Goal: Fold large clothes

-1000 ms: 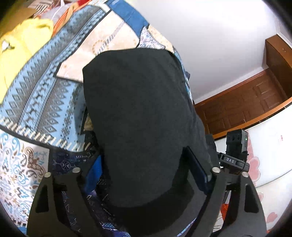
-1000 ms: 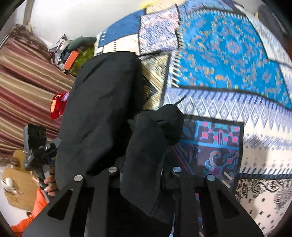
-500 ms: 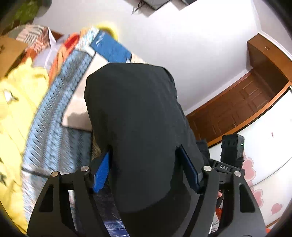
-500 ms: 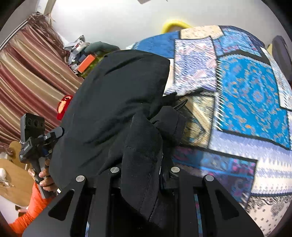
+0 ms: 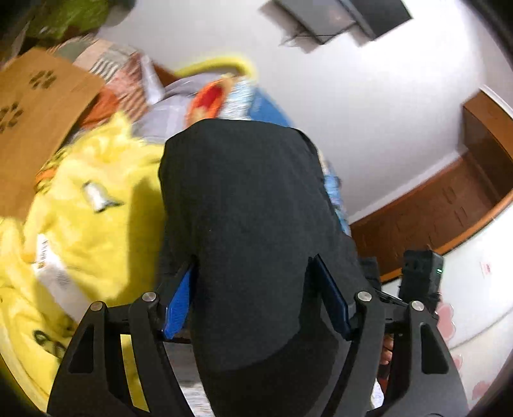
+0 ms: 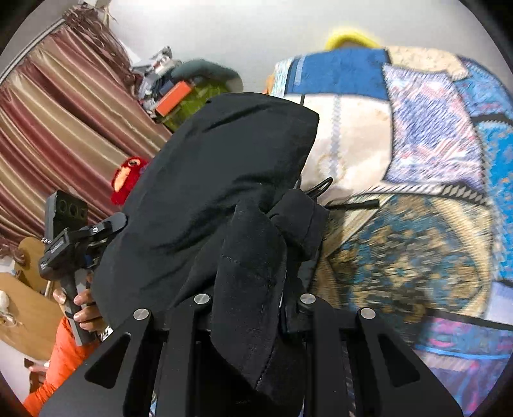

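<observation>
In the right wrist view alone, a red plush toy (image 6: pixel 126 179) shows beside the black garment (image 6: pixel 218 179).

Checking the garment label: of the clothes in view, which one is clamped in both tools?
The black garment: it hangs between the fingers of the left tool and right tool. The yellow garment lies loose beside it.

A home bedroom. A bed covered by a patchwork quilt (image 6: pixel 416 134) in blue, cream and purple fills the right wrist view. Striped maroon-and-gold curtains (image 6: pixel 64 112) hang at the left, with a red plush toy (image 6: pixel 126 182) beside them. Yellow clothing (image 5: pixel 80 218) and a cardboard box (image 5: pixel 35 109) are piled by the bed. Brown wooden panelled doors (image 5: pixel 442 211) stand along a white wall. A dark screen (image 5: pixel 336 16) is mounted high up.
</observation>
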Available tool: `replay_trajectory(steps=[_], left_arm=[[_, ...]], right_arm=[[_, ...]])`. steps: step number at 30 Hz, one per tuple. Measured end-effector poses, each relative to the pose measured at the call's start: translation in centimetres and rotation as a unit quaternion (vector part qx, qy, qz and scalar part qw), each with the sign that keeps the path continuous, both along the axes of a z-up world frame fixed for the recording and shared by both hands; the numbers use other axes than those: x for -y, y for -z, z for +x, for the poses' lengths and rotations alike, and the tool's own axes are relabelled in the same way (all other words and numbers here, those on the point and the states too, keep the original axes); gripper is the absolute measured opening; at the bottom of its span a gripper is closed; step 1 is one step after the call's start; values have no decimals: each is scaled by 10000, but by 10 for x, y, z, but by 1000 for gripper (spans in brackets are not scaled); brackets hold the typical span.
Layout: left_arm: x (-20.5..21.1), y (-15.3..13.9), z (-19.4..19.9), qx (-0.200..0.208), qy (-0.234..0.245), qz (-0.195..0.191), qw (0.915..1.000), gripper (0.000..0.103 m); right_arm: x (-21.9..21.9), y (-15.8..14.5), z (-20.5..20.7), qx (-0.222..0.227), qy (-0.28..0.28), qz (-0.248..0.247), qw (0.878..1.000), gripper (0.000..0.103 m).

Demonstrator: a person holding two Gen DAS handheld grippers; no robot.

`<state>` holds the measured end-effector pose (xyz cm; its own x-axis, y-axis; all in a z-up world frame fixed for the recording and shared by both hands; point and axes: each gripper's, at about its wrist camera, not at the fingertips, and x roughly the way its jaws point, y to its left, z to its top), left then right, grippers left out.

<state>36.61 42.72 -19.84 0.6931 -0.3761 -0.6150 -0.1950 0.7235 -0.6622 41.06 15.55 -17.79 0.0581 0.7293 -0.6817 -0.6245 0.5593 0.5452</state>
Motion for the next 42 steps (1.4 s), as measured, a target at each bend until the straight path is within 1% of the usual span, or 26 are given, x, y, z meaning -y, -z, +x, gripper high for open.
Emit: replay_trajectory(steps=[3, 5, 6, 8, 9, 11, 13, 14, 15, 17, 19, 22, 24, 26, 28, 30, 32, 34, 37, 39, 41, 42], left_arm=[[-21, 42, -1, -505, -170, -41, 9986, 71], [-30, 69, -5, -756, -234, -71, 9968, 71], [-33, 75, -7, -780, -235, -77, 9966, 71], [-37, 82, -13, -653, -180, -124, 9976, 71], [-36, 82, -15, -622, -171, -122, 9978, 71], [-34, 78, -16, -641, -173, -25, 9978, 72], [-29, 71, -17, -696, -170, 227, 9972, 72], [-25, 64, -18, -727, -149, 487, 9961, 72], [-26, 61, -17, -741, -132, 698, 9947, 71], [-19, 43, -22, -728, -124, 1328, 9884, 71], [-17, 33, -26, -721, -130, 1635, 9838, 71], [-12, 18, -33, -718, -137, 1892, 9792, 71], [-4, 7, -37, -646, -137, 2096, 9756, 71], [6, -3, -40, -509, -64, 2157, 9751, 71], [18, -8, -41, -407, 31, 2143, 9759, 71], [30, -10, -38, -351, 106, 2164, 9756, 72], [42, -10, -37, -335, 171, 2248, 9737, 72], [53, -10, -36, -311, 150, 2453, 9688, 71], [68, -8, -36, -244, 123, 2746, 9612, 72], [78, -2, -35, -267, 104, 2945, 9552, 72], [84, 8, -32, -385, 143, 3115, 9494, 72], [87, 15, -30, -475, 191, 3209, 9457, 72]], right_arm=[[-24, 29, -4, -155, -84, -331, 9993, 19], [-35, 53, -9, -186, -111, -611, 9979, 19], [-37, 62, -12, -129, -87, -753, 9970, 20], [-37, 68, -15, 65, -43, -968, 9953, 23], [-33, 69, -14, 126, -38, -1030, 9946, 24], [-27, 66, -12, 59, -60, -1064, 9943, 27], [-16, 63, -10, -15, -66, -1056, 9944, 30], [-13, 60, -12, 19, -68, -1081, 9941, 32], [-8, 55, -14, 138, -87, -1158, 9931, 34], [-10, 45, -24, 374, -135, -1249, 9914, 35], [-14, 33, -36, 712, -196, -1393, 9875, 35], [-20, 20, -51, 1187, -326, -1648, 9786, 36], [-23, 13, -59, 1465, -313, -1877, 9707, 44], [-25, 10, -58, 1695, -185, -2112, 9625, 48], [-20, 2, -55, 1936, 6, -2218, 9557, 49], [-11, -7, -48, 1936, 217, -2150, 9570, 49], [-1, -18, -42, 1830, 347, -1917, 9636, 49], [4, -31, -41, 1784, 389, -1621, 9697, 49], [-2, -40, -46, 1840, 321, -1369, 9728, 49], [-16, -36, -52, 1853, 203, -1305, 9738, 52], [-28, -25, -58, 1825, 63, -1311, 9744, 54], [-38, -12, -60, 1757, -63, -1374, 9748, 54]])
